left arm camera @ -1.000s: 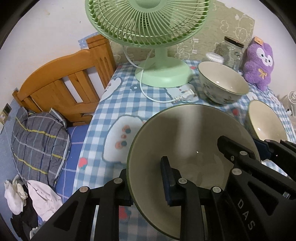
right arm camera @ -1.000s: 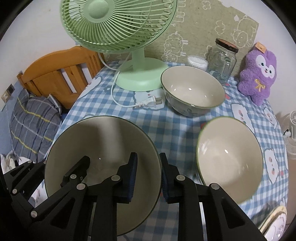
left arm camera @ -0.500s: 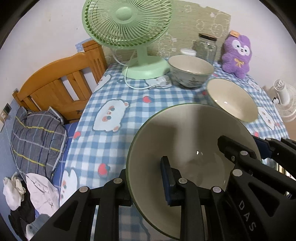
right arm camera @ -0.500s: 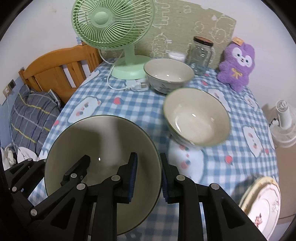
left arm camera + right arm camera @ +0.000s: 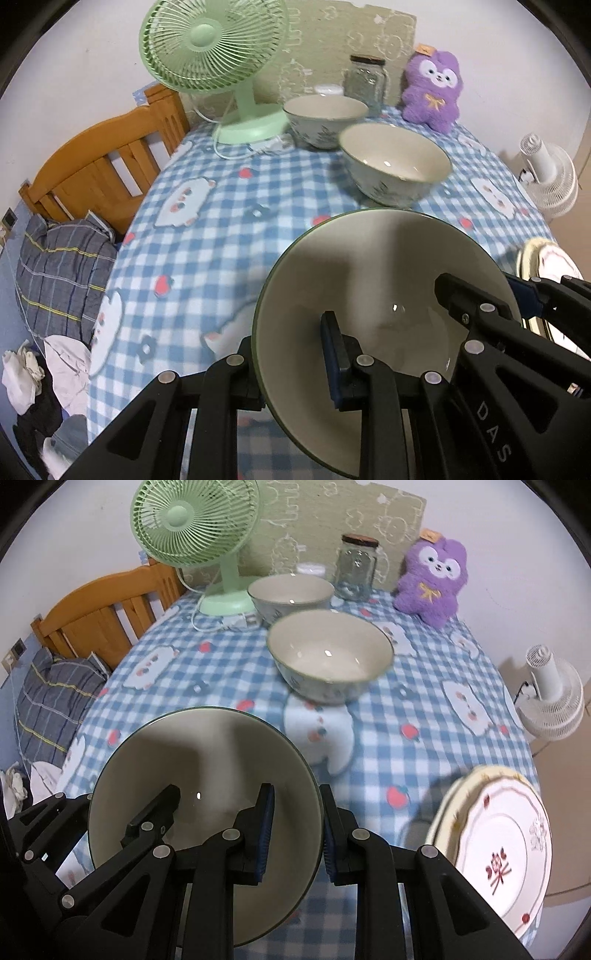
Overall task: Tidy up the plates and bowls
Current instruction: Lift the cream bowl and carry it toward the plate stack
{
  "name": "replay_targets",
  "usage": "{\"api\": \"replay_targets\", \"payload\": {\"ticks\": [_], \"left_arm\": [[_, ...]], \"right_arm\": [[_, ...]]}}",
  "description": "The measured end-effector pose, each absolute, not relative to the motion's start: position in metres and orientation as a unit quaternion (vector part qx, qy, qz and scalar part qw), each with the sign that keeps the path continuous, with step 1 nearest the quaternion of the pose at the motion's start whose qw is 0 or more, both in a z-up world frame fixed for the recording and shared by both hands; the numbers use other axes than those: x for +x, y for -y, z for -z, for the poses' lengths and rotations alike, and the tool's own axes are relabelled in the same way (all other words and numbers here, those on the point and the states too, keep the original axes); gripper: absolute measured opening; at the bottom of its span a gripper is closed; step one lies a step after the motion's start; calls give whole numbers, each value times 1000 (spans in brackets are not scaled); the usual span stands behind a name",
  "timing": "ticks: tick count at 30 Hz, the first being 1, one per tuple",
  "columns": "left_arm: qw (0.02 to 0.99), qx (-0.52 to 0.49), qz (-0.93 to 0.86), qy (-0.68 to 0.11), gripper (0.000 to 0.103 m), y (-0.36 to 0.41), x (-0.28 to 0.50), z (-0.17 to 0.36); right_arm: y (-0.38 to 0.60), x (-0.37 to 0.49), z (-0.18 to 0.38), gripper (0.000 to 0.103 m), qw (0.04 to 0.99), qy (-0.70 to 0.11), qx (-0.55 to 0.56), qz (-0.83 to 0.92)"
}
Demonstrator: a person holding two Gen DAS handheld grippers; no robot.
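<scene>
Both grippers clamp 1 large cream bowl (image 5: 384, 295) with a dark green rim, held above the near edge of the table (image 5: 424, 716), which wears a blue checked cloth. The left gripper (image 5: 291, 363) grasps the bowl's left rim, 1 finger (image 5: 334, 360) inside the bowl and the other outside it. The right gripper (image 5: 295, 830) is clenched on the right rim the same way, blue pads pressed on either side of the wall. A second bowl (image 5: 330, 657) of the same kind stands near the table's middle, and a third bowl (image 5: 291, 594) sits behind it toward the far edge, just beside the base of a green fan (image 5: 195, 528). At the near right edge a stack of plates (image 5: 495, 845) with red markings overhangs the cloth slightly. Along the far edge stand a glass jar (image 5: 356, 566) and a purple plush toy (image 5: 434, 579). A wooden headboard (image 5: 99, 602) lies beyond the table's left edge, a white fan (image 5: 554, 698) off its right edge.
</scene>
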State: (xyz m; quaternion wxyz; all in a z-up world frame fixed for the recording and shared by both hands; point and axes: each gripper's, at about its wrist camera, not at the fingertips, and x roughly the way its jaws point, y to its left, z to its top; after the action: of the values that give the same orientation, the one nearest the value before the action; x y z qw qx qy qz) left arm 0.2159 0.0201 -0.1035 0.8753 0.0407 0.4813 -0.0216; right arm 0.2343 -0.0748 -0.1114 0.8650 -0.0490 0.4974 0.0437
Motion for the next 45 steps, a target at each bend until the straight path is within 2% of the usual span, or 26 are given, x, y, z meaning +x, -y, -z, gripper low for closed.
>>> {"api": "replay_targets", "payload": {"ticks": [25, 28, 32, 33, 37, 40, 45], "left_arm": [[869, 48, 35, -491, 23, 8, 189, 124], [870, 40, 38, -491, 33, 7, 191, 124], [872, 51, 35, -486, 38, 11, 193, 122], [872, 50, 40, -486, 45, 11, 193, 122], [877, 57, 30, -476, 65, 11, 193, 120], [878, 53, 31, -475, 69, 9, 194, 119], [879, 54, 27, -473, 75, 7, 194, 116]], "right_arm": [[107, 201, 132, 27, 857, -512, -42, -37], [108, 201, 131, 29, 861, -505, -32, -43], [109, 205, 131, 34, 864, -501, -24, -44], [109, 205, 131, 36, 864, -502, -25, -42], [110, 207, 129, 57, 873, -486, -25, -37], [109, 206, 125, 70, 882, -468, -33, -37], [110, 207, 122, 71, 883, -466, -29, -39]]}}
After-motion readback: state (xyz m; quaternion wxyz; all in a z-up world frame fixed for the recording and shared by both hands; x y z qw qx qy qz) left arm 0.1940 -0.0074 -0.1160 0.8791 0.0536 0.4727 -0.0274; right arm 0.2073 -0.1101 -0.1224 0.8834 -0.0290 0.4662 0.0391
